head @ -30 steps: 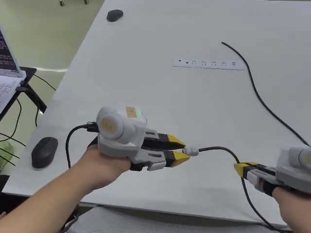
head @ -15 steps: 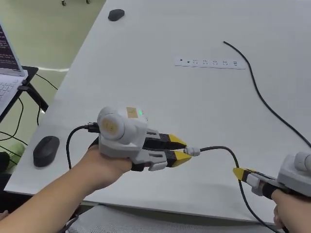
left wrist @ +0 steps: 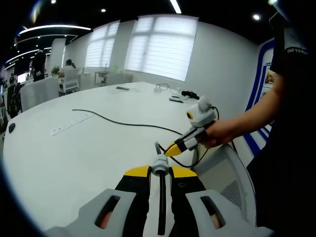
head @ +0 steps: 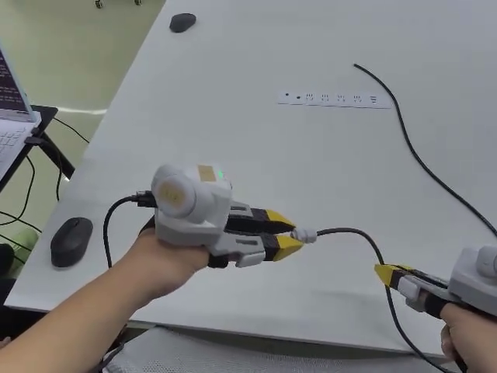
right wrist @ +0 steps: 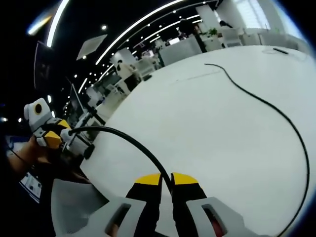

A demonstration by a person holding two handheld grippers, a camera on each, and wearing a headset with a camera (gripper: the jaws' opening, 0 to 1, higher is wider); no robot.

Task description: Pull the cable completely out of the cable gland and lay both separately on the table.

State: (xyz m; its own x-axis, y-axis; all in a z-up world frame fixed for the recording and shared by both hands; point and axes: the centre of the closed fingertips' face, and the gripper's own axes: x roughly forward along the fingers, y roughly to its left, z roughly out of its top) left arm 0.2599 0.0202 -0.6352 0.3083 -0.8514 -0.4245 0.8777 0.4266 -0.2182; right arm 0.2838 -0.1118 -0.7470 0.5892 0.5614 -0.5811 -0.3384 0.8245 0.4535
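A small grey-white cable gland (head: 304, 234) sticks out of the yellow tips of my left gripper (head: 290, 237), which is shut on it above the table's near edge. A thin black cable (head: 357, 232) leaves the gland, arcs to the right and drops to my right gripper (head: 385, 272), which is shut on it. In the left gripper view the gland (left wrist: 159, 163) sits at the tips of the left gripper (left wrist: 160, 171), with the right gripper (left wrist: 174, 148) just beyond. In the right gripper view the cable (right wrist: 123, 138) curves from the right gripper (right wrist: 166, 177) to the left gripper (right wrist: 54, 137).
A white power strip (head: 336, 99) lies on the white table (head: 233, 116), with a long black cord (head: 419, 163) running to the right. One dark mouse (head: 71, 242) rests at the near left edge, another (head: 182, 22) at the far end. A laptop (head: 12, 116) stands off the table, left.
My right gripper has drawn back slightly to the lower right with the cable in it. The left gripper has stayed nearly still with the gland.
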